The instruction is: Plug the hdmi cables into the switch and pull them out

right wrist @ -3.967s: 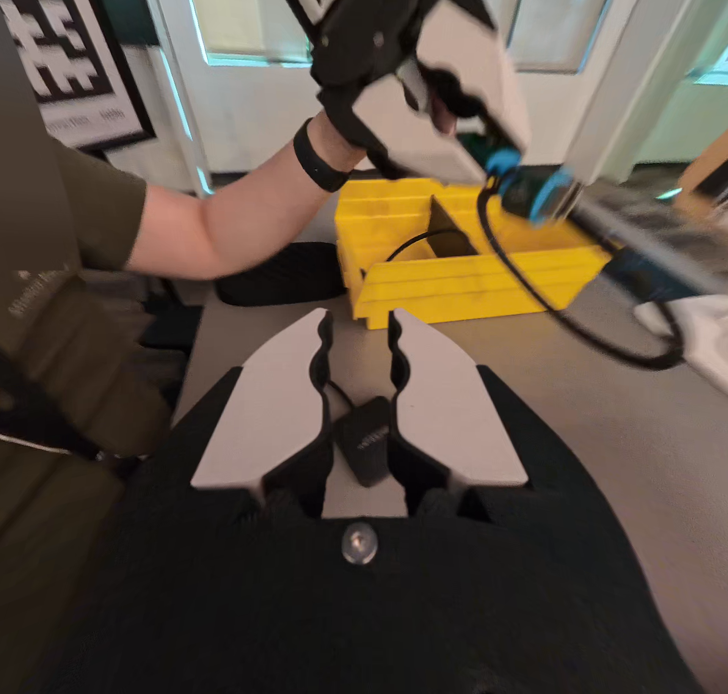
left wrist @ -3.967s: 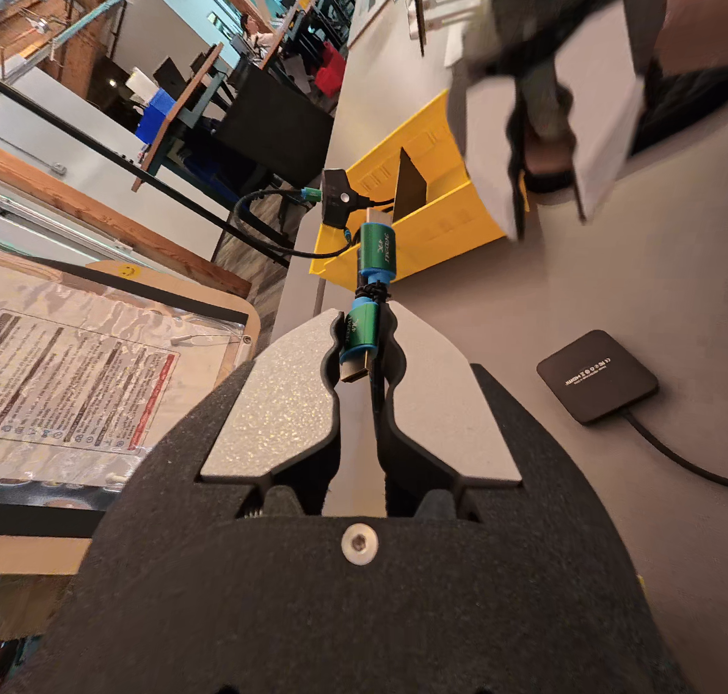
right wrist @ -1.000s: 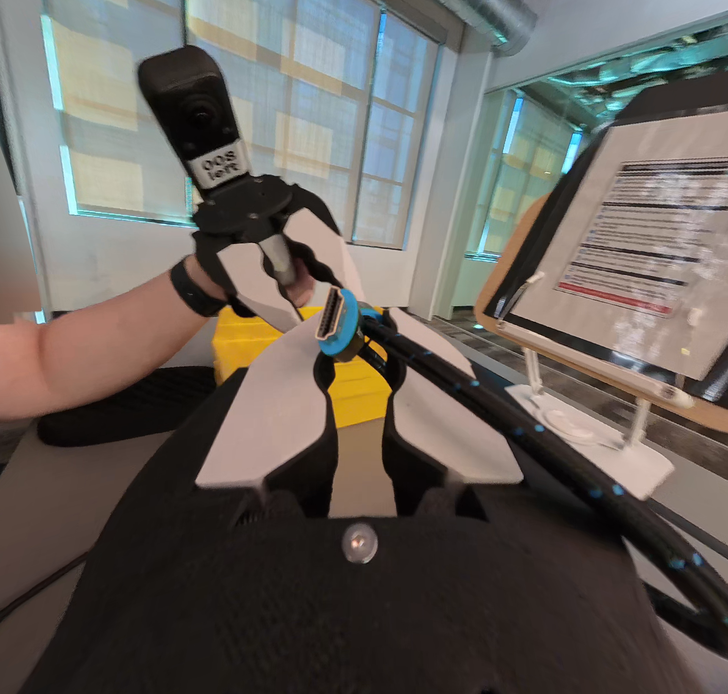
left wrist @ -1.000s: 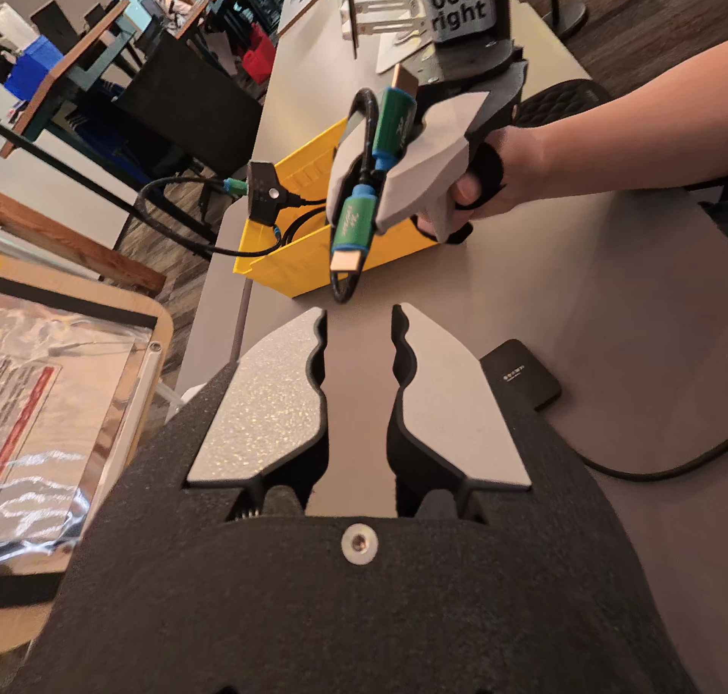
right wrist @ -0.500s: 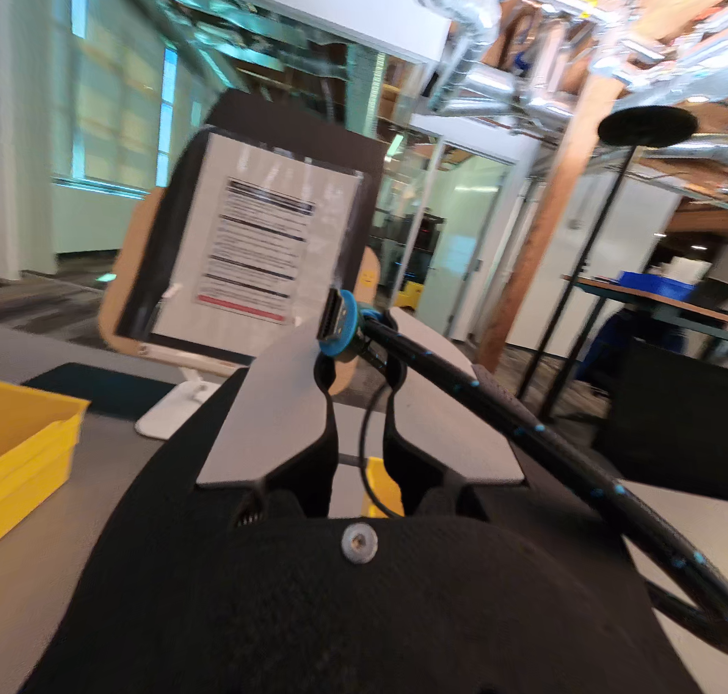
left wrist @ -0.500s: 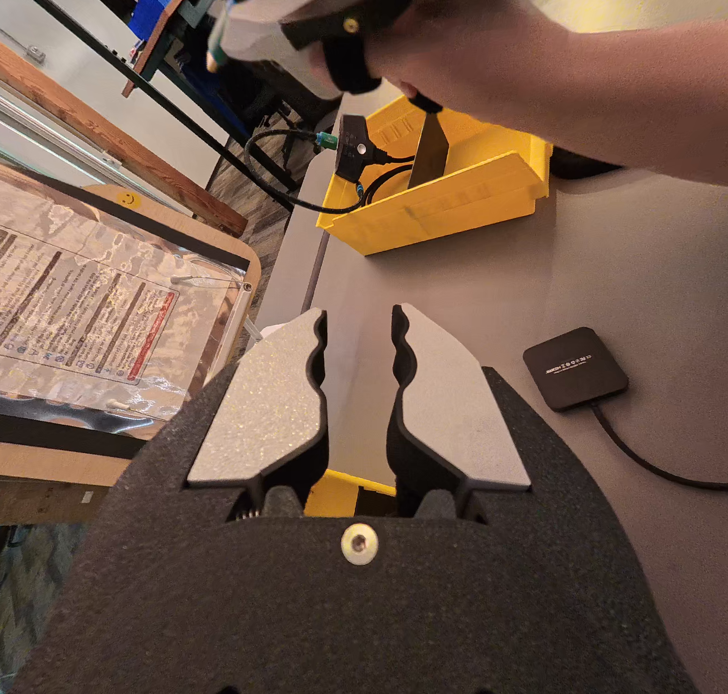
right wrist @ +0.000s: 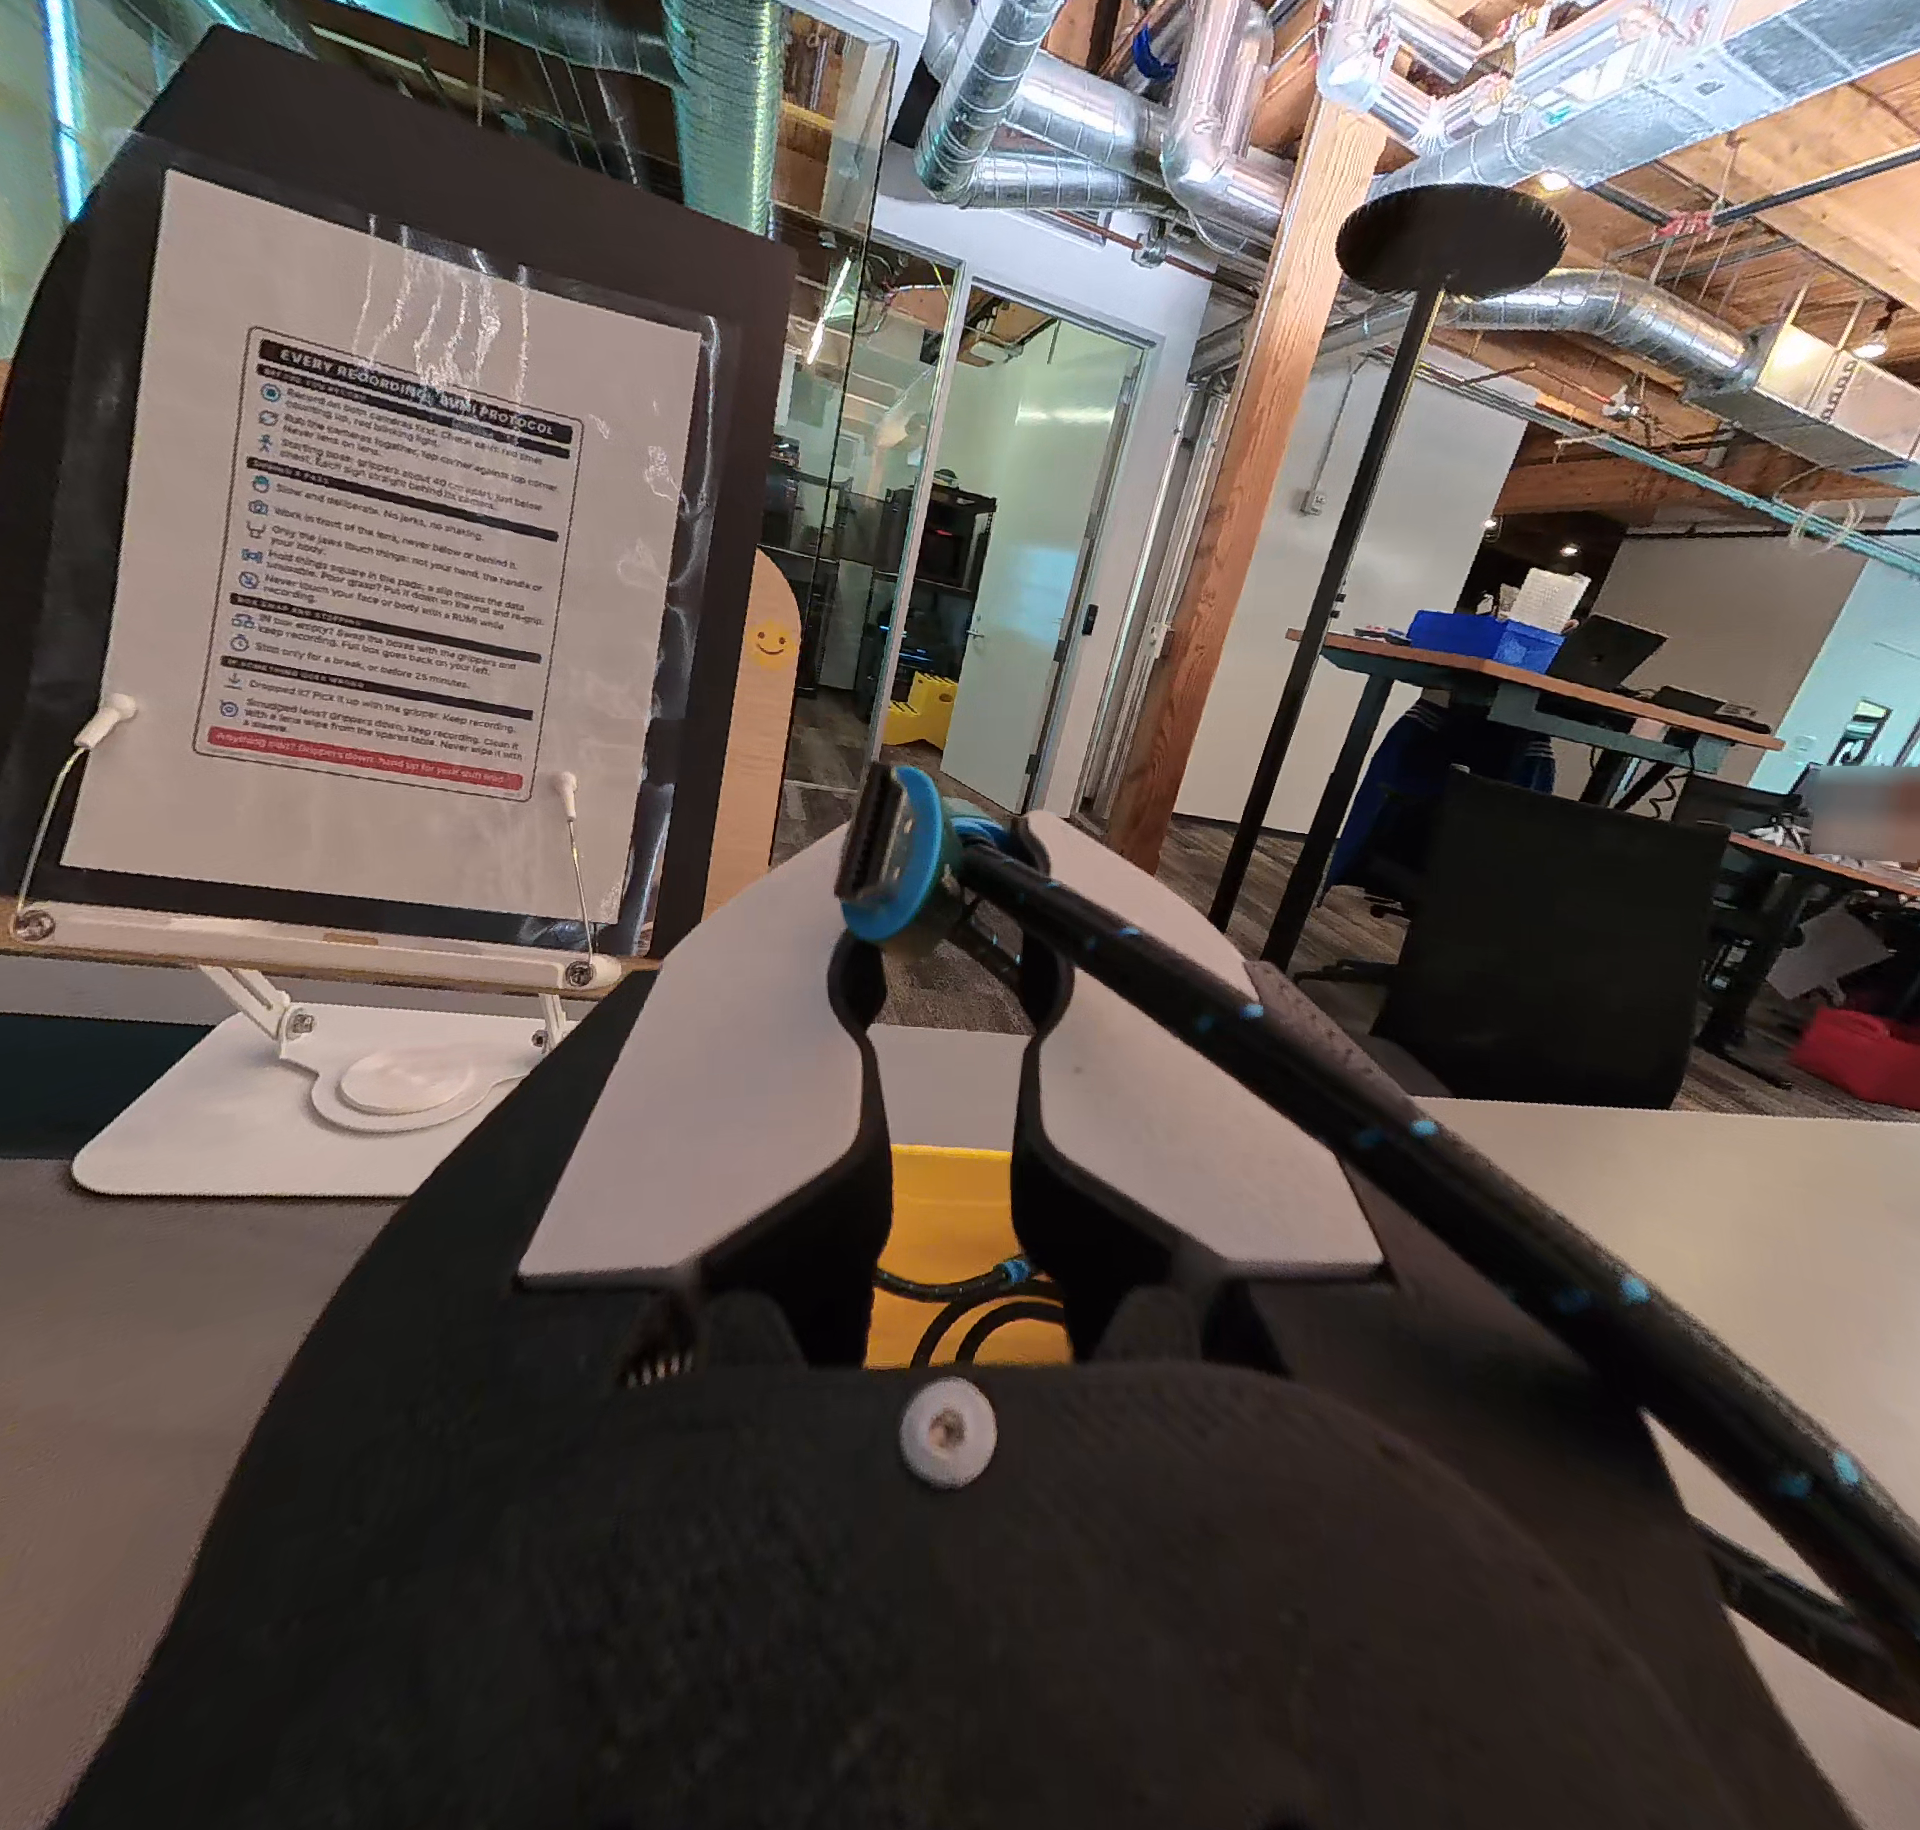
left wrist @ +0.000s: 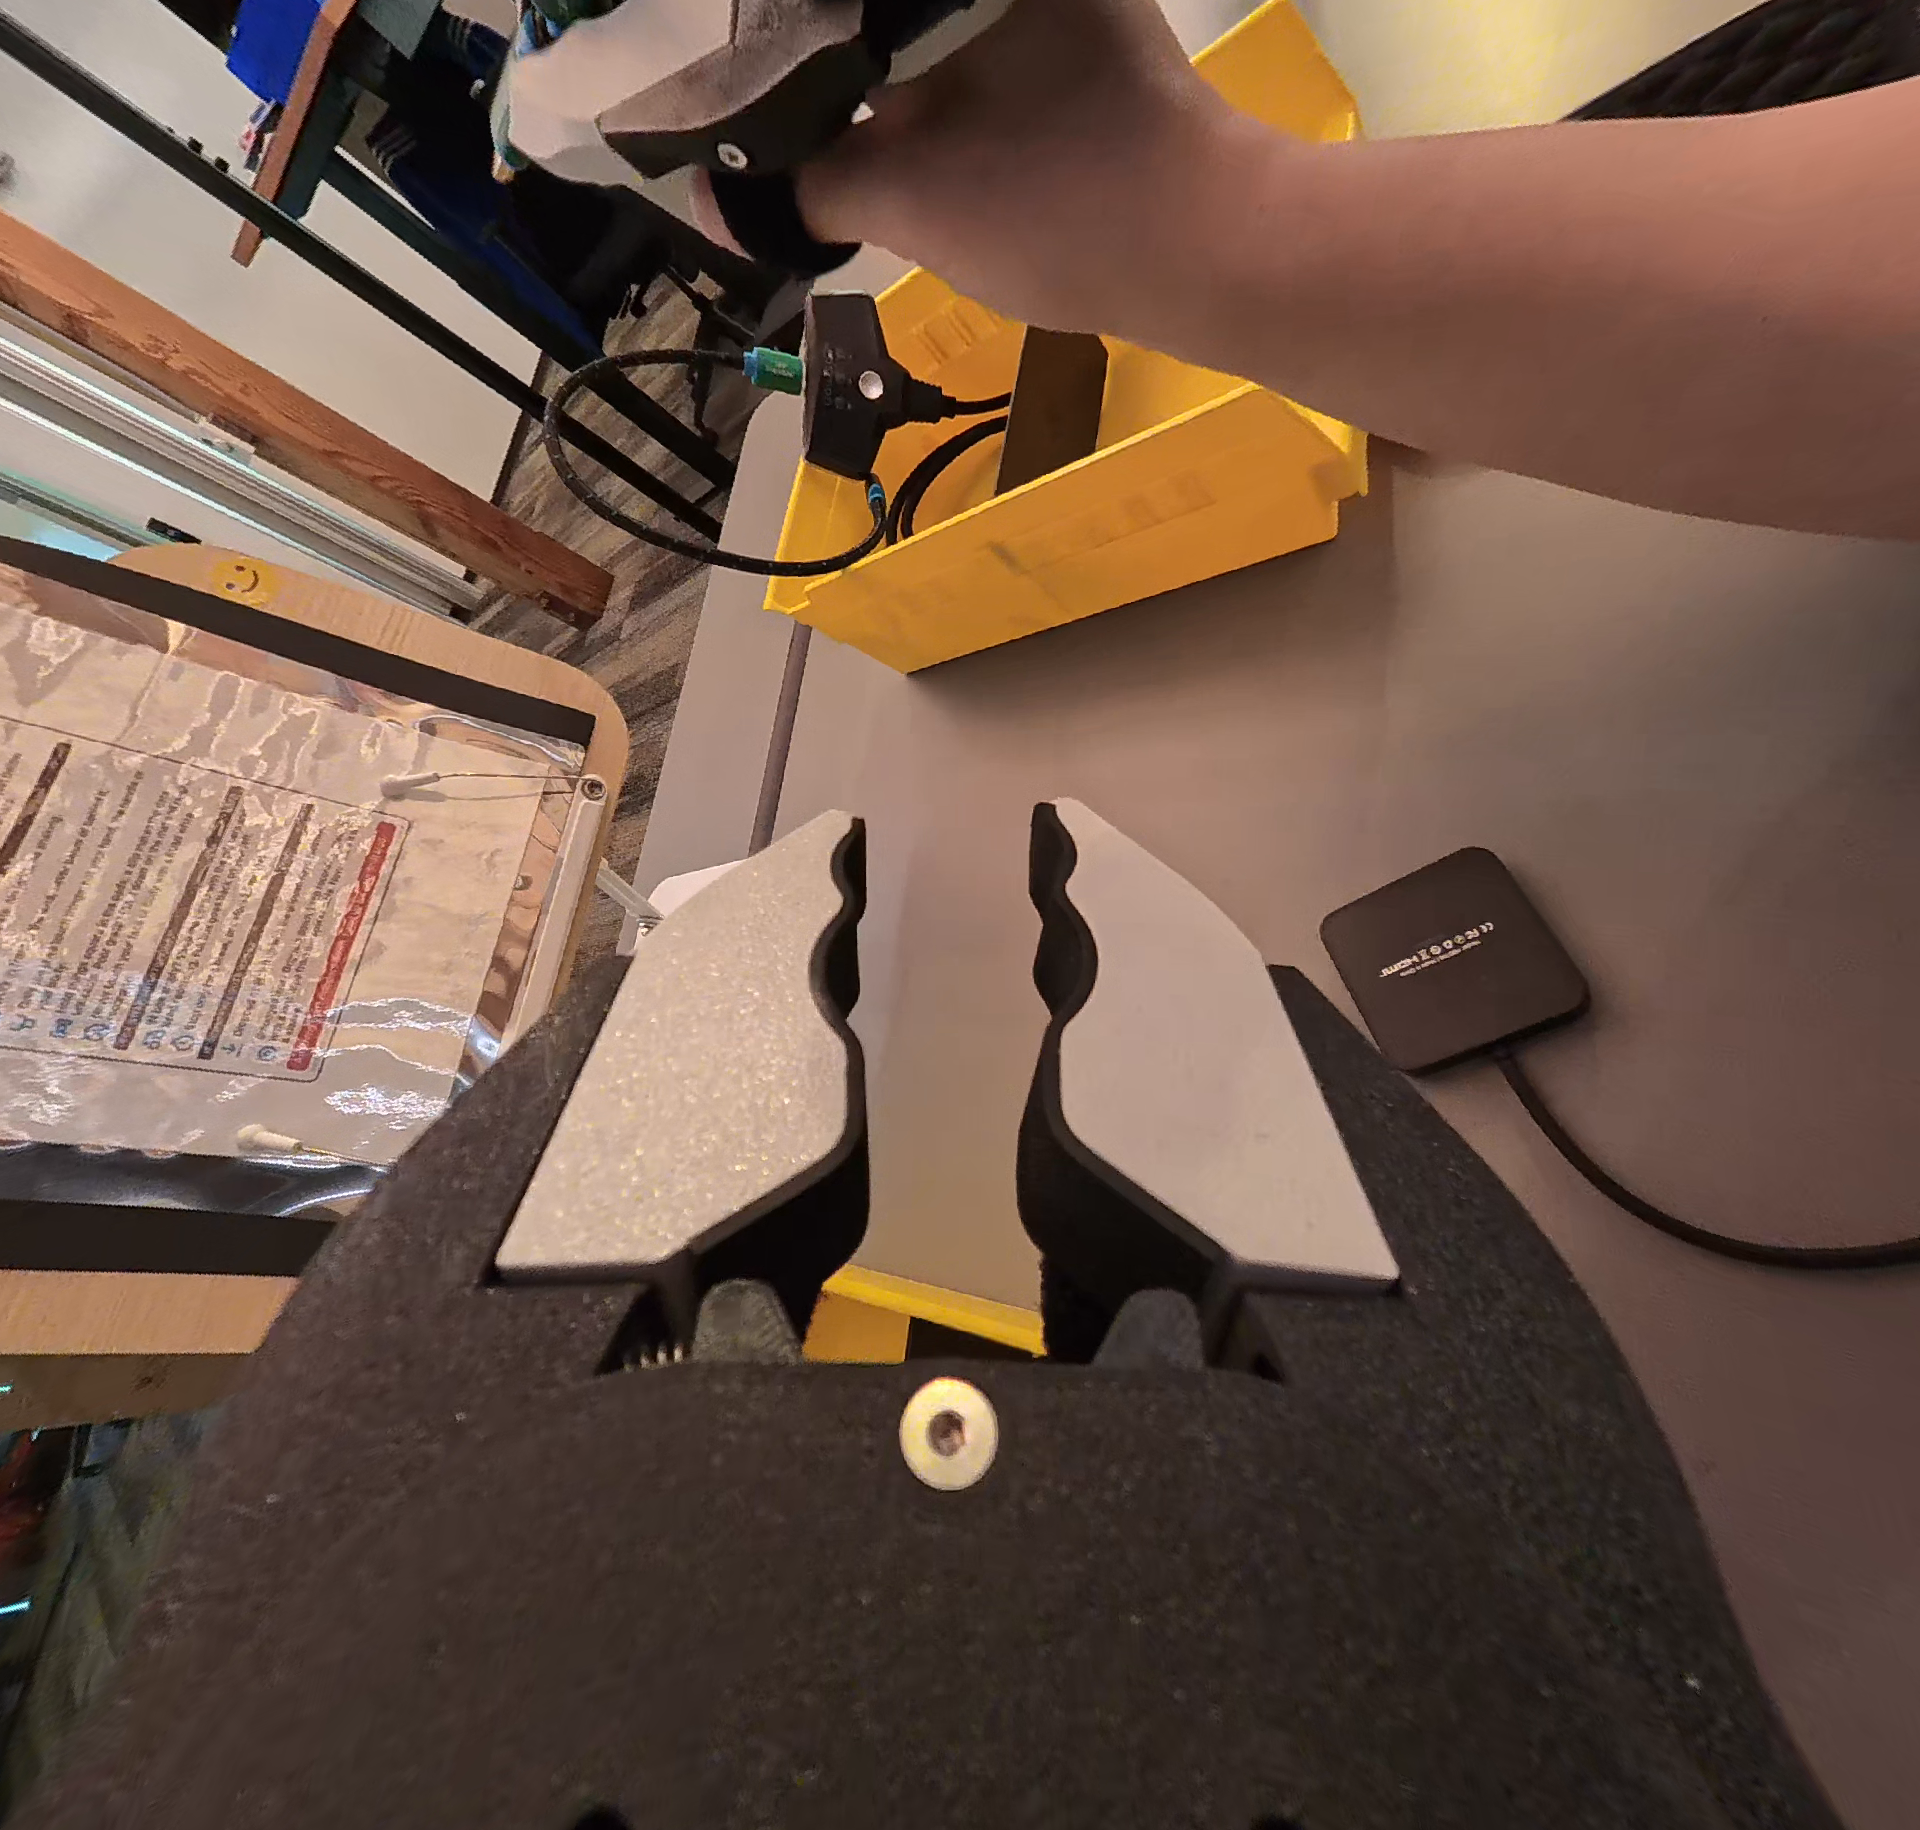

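Note:
My left gripper point(left wrist: 945, 830) is open and empty above the grey table point(left wrist: 1351, 741). The black HDMI switch point(left wrist: 847, 388) rests on the left rim of a yellow bin point(left wrist: 1070, 544), with a green-ended cable point(left wrist: 774, 367) plugged into its left side. My right gripper point(right wrist: 945, 897) is shut on a black braided HDMI cable point(right wrist: 1351, 1136), whose blue-collared plug point(right wrist: 894, 866) sticks out past the fingertips. In the left wrist view the right gripper point(left wrist: 623, 66) is in a hand, high above the bin and the switch.
A small black box point(left wrist: 1455, 954) with a cable lies on the table to the right. A document stand point(left wrist: 291, 897) point(right wrist: 395, 575) stands at the table's left. A second yellow bin point(left wrist: 914, 1307) shows under my left gripper. Desks and a chair point(right wrist: 1538, 949) stand beyond. Left tips to right tips: about 25 cm.
The right gripper has swung away from facing the left gripper and now points at the document stand, over the yellow bin, still holding the cable. The left gripper has pulled back and stayed open.

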`<state>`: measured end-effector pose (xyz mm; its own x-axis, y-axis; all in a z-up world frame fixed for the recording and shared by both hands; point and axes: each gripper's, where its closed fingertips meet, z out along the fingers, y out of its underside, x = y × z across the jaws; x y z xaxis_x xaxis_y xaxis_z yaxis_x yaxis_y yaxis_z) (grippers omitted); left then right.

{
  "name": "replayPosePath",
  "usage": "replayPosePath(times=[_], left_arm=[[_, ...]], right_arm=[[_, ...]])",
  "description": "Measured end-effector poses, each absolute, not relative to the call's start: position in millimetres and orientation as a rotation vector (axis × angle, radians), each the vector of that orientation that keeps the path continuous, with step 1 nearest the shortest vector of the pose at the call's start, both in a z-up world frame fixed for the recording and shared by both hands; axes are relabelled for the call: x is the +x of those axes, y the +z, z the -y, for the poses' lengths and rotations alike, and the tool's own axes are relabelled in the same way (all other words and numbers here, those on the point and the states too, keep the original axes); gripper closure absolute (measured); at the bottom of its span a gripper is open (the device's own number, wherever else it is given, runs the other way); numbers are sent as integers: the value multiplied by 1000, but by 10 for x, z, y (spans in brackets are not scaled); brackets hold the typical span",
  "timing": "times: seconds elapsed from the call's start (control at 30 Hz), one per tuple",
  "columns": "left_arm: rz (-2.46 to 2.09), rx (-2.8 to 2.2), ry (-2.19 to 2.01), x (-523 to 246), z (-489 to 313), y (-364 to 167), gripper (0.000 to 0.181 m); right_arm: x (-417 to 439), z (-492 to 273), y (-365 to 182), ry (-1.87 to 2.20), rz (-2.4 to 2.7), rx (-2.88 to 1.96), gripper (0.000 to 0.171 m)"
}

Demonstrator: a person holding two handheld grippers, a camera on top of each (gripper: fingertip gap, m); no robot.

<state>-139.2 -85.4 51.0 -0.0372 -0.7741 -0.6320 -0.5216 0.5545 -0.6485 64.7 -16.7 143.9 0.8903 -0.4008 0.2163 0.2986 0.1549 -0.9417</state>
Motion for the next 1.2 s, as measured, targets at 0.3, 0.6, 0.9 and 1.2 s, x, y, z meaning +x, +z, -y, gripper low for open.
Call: replayPosePath(times=[0.3,0.6,0.9,1.2], left_arm=[[-1697,-1117,-289,-1425,784,486,152],[-1685,-1130,-275,-1469,751,504,152],[-1692,-1144,-269,-1473,727,470,153],[-1710,-1146,-262,-1460,742,432,153]], right_arm=[[628,83,1478,-496,-104,-1310,149],[665,77,1447,-511,-123,-1322,149],[620,74,1461,-529,-123,-1318,149],[644,77,1458,-530,-134,-1313,149]])
